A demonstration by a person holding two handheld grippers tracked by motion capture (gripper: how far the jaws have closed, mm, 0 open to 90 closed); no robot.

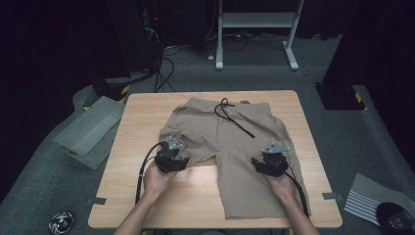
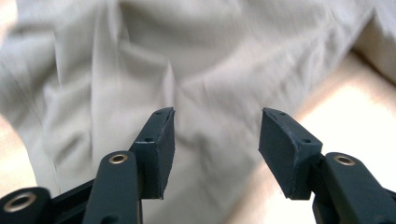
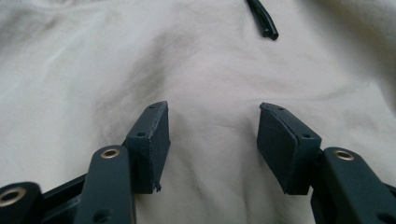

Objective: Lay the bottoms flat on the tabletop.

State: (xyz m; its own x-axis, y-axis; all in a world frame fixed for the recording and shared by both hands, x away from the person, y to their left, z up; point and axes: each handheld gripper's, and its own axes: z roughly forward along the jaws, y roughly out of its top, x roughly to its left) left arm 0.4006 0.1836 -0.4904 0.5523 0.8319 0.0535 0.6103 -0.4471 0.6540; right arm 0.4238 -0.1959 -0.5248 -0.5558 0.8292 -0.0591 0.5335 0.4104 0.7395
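On the wooden table [image 1: 132, 147], one pair of beige shorts [image 1: 230, 147] under two gaping tools: left tool [image 1: 172, 152], right tool [image 1: 272, 157].

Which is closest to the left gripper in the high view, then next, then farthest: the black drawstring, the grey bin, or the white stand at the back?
From the left gripper:
1. Drawstring, on the shorts, up and to its right.
2. Grey bin, on the floor left of the table.
3. White stand, far back on the floor.
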